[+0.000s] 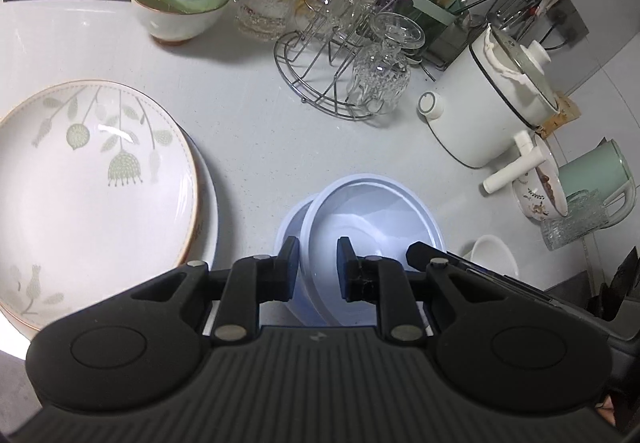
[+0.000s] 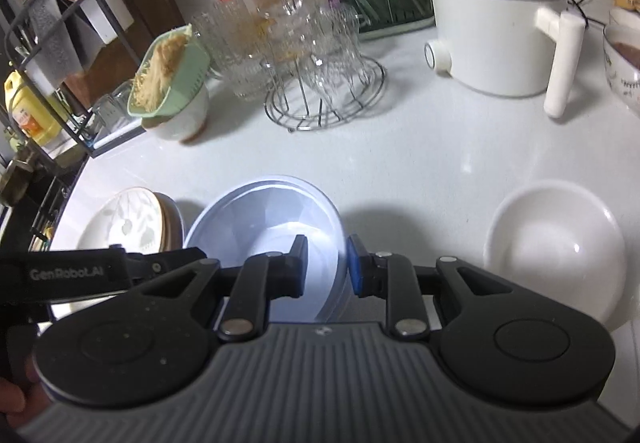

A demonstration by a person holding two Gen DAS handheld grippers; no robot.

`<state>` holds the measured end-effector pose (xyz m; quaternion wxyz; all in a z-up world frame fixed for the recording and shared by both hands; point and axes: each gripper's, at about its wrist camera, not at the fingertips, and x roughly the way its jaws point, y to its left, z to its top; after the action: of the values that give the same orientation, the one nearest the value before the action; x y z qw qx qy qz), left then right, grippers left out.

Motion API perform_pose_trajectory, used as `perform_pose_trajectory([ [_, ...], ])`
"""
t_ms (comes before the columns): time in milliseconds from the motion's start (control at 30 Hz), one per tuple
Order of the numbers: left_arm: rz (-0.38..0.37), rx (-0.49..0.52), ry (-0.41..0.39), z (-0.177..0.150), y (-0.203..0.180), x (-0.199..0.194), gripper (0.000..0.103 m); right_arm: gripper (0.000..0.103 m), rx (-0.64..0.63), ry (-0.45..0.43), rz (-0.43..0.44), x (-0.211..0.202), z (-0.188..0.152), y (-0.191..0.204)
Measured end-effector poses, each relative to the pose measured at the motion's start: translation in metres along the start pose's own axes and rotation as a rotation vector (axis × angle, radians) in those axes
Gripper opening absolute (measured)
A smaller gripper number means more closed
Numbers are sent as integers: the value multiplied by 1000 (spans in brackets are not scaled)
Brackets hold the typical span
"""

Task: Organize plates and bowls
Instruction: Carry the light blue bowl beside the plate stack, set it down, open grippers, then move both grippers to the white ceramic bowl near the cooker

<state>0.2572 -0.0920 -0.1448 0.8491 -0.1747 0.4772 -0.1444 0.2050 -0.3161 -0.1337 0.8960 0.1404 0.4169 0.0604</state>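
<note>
Open counter: a broad bare stretch of white counter [image 2: 420,147] lies between the blue bowls [image 2: 264,227] and the wire glass rack [image 2: 324,95].
Left side: stacked leaf-print plates [image 1: 92,179] stand just beside the blue bowls, with only a narrow strip of counter between.
Right side: a white bowl [image 2: 556,247] sits near the blue bowls, with a passable gap between.
Back row: the noodle basket on its bowl [image 2: 172,83], upturned glasses [image 1: 380,79] on the rack, the utensil holder [image 2: 384,3] and the white electric pot [image 2: 496,23] close off the rear.
Far right: the pot's handle [image 2: 562,63] juts over the counter.
</note>
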Motion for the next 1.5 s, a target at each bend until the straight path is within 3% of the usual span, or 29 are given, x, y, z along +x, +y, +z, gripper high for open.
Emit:
perform_pose_trajectory([
  [167,5,21,-17,-3,5,1,24,25,-8,-28,4,3,-5,3],
  [300,38,13,-37,-1,9,-3,39,26,-8,-44,0,2,-6,5],
  [500,46,53,-48,10,2,-25,40,26,4,-60,-28,-12,3,14],
  [833,37,104,-55,25,-9,-85,43,26,42,-97,-48,-68,18,32],
  [1233,-3,206,-90,14,-16,-126,48,26,27,-172,-96,-121,-5,52],
  [1500,-31,229,-141,8,-8,-141,50,26,16,-172,-93,-119,-14,75],
])
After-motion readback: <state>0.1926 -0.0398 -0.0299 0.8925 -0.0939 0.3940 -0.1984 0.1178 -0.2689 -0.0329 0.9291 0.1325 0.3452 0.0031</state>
